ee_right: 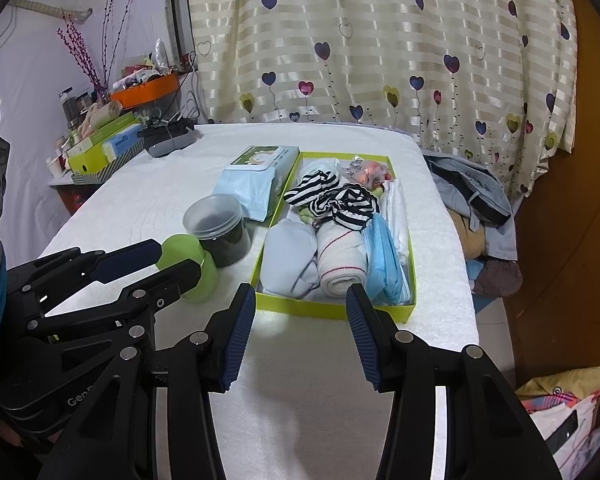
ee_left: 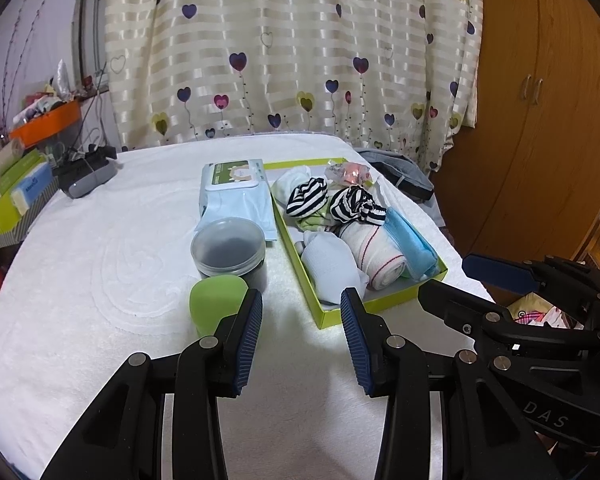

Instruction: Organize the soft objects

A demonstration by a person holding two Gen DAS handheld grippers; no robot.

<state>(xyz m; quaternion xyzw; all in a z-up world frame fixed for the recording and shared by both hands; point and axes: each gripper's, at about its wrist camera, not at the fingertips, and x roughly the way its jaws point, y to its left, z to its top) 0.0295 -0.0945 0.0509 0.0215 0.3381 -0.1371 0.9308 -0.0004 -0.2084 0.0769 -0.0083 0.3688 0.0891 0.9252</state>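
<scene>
A lime-green box (ee_left: 320,312) (ee_right: 332,311) lies on the white table. It holds black-and-white striped cloths (ee_left: 306,196) (ee_right: 342,202), a white rolled towel (ee_left: 374,252) (ee_right: 342,256), a pale sock bundle (ee_left: 332,266) (ee_right: 290,256), blue face masks (ee_left: 414,242) (ee_right: 388,256) and a pink wrapped item (ee_left: 350,172) (ee_right: 370,170). My left gripper (ee_left: 300,336) is open and empty, just short of the box's near left corner. My right gripper (ee_right: 302,332) is open and empty in front of the box's near edge.
A wet-wipes pack (ee_left: 236,188) (ee_right: 256,178), a clear-lidded dark jar (ee_left: 230,250) (ee_right: 220,228) and a green cup (ee_left: 216,300) (ee_right: 190,262) stand left of the box. A black device (ee_left: 86,172) sits at the far left. Clothes (ee_right: 472,192) lie beyond the right edge.
</scene>
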